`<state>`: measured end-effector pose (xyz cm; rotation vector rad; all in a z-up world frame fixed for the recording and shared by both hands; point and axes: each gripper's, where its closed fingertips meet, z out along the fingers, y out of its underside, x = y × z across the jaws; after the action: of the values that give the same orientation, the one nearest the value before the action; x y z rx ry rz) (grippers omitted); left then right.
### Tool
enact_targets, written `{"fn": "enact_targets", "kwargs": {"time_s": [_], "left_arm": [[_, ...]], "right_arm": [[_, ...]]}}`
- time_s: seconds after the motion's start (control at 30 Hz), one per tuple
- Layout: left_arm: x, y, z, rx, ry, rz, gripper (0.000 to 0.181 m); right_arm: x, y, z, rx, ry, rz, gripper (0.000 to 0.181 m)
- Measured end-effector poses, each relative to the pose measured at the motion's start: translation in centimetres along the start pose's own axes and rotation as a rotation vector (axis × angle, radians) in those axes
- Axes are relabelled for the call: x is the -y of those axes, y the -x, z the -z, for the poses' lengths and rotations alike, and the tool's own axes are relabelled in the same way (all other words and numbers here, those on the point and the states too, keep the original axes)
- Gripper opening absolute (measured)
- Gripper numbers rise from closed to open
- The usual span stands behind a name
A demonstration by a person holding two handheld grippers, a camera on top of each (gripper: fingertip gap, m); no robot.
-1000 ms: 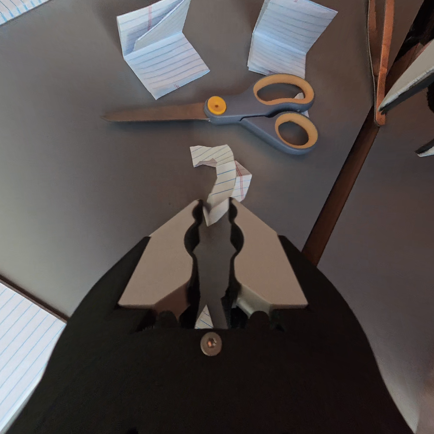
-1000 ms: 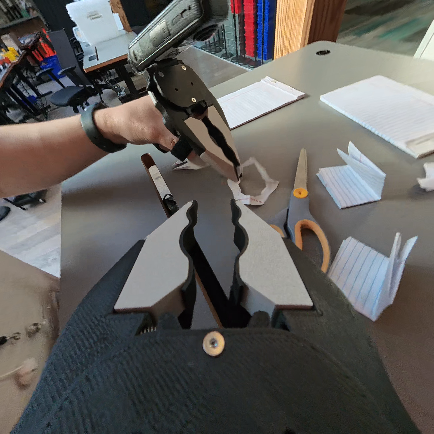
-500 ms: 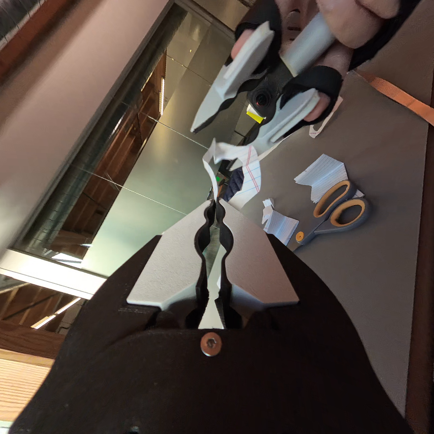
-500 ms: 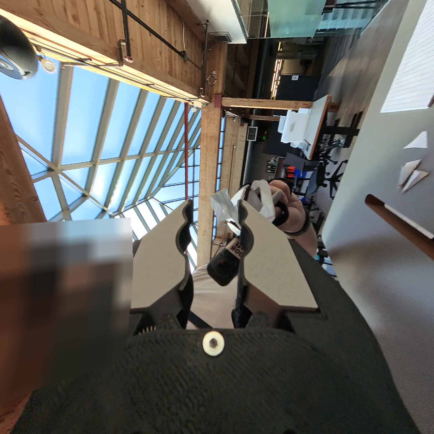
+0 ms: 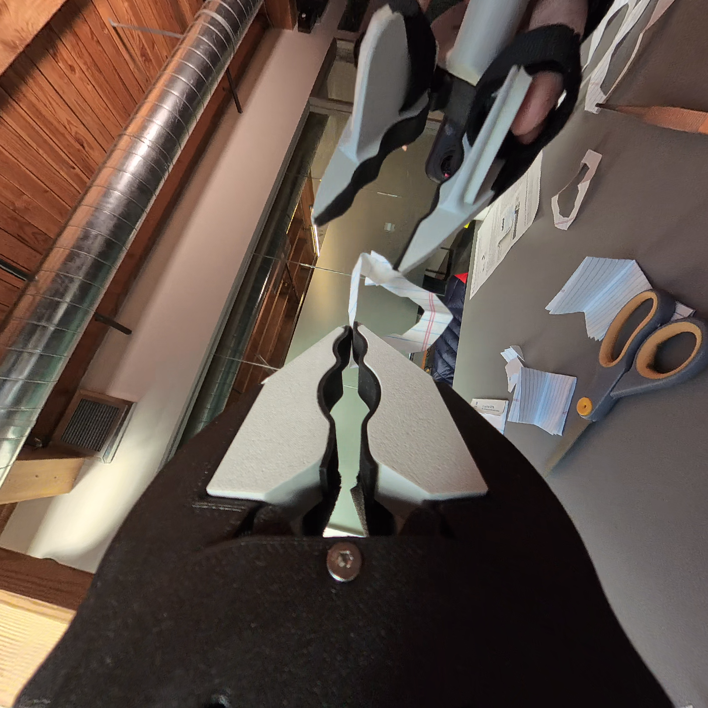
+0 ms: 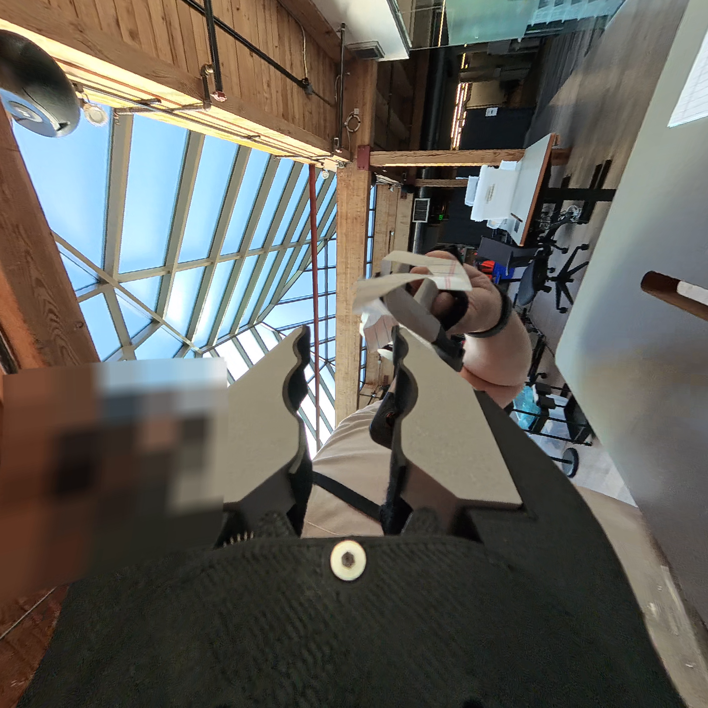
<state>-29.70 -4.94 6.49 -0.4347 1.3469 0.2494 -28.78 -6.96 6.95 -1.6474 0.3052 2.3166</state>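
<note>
Grey-and-orange scissors (image 5: 647,356) on grey tabletop (image 5: 632,498), folded lined sheets (image 5: 542,398) beside them, paper cut-out frames (image 5: 574,195) farther off, silver duct (image 5: 115,199) overhead.

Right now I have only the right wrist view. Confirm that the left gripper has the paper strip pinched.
Observer: Confirmed: the left gripper is shut on the lined paper strip at its very tips.
Operator: Give my own contact.
Observer: The right gripper is open; one fingertip seems to touch the strip's far end.
Operator: Report what lies below.
Observer: Orange-handled scissors on the grey table, handles over folded lined paper.
</note>
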Motion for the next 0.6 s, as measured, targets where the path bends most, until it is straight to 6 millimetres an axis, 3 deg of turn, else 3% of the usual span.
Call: {"fn": "enact_targets", "kwargs": {"time_s": [0.27, 0.47, 0.6], "left_arm": [[2.7, -0.9, -1.7, -0.032, -0.1, -0.053, 0.0], [4.1, -0.9, -4.0, -0.019, -0.128, -0.037, 0.0], [5.9, -1.5, -6.0, -0.025, -0.157, -0.064, 0.0]], "right_arm": [[1.2, 0.7, 2.9, -0.113, -0.041, 0.171, 0.029], [-0.4, 1.2, 6.2, -0.167, -0.017, 0.165, 0.03], [-0.7, 2.7, 8.4, -0.077, -0.054, 0.113, 0.031]]}}
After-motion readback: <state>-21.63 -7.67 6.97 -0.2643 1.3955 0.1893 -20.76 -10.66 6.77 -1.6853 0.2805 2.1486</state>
